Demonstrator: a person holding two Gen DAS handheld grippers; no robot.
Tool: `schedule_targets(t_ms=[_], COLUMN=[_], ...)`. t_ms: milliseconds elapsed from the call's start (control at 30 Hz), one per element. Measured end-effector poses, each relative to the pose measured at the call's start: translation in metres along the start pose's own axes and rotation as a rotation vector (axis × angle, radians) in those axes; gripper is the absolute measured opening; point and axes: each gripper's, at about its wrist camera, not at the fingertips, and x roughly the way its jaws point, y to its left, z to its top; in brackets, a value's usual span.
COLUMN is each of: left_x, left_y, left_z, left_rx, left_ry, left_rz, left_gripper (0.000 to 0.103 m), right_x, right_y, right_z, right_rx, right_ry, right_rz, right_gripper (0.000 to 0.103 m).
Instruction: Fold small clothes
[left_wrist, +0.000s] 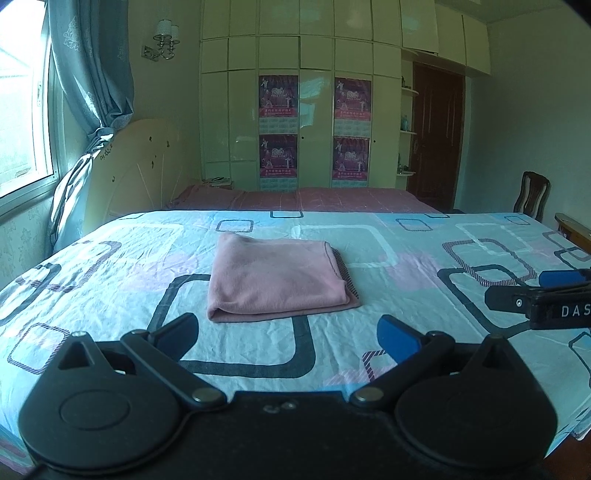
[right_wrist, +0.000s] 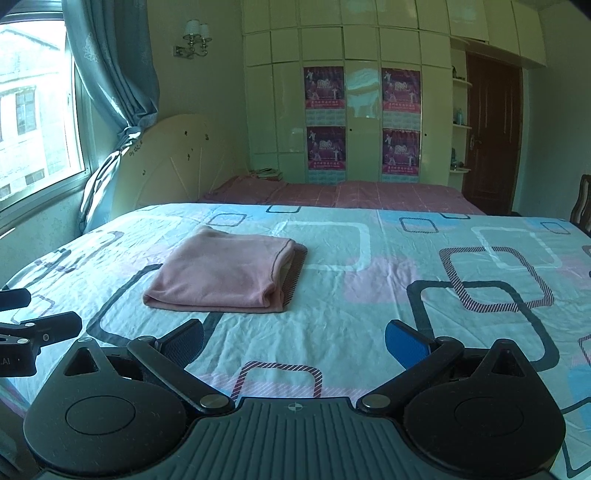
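A pink garment (left_wrist: 277, 277) lies folded into a neat rectangle on the patterned sheet (left_wrist: 388, 317); it also shows in the right wrist view (right_wrist: 221, 275), left of centre. My left gripper (left_wrist: 290, 339) is open and empty, held just short of the garment's near edge. My right gripper (right_wrist: 295, 341) is open and empty, to the right of the garment and nearer than it. The right gripper's fingers show at the right edge of the left wrist view (left_wrist: 535, 291). The left gripper's fingers show at the left edge of the right wrist view (right_wrist: 40, 325).
The sheet covers a wide flat surface (right_wrist: 406, 266). Behind it stands a bed with a pink cover (left_wrist: 314, 199) and a cream headboard (left_wrist: 144, 166). A wardrobe wall (left_wrist: 314, 110), a curtained window (left_wrist: 26, 110) at left, a wooden chair (left_wrist: 532, 195) at right.
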Motion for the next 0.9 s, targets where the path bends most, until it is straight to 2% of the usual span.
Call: schedule_targets(t_ms=[900], left_x=[0.0001], left_y=[-0.0028], left_z=[-0.0024], left_rx=[0.011], left_ry=[0.005], left_rz=[0.0], left_gripper=[0.102], right_x=[-0.0034], right_y=[-0.0018], right_z=[0.0003], right_rx=[-0.006], right_ry=[0.002], right_rz=[0.012], right_gripper=[0.103])
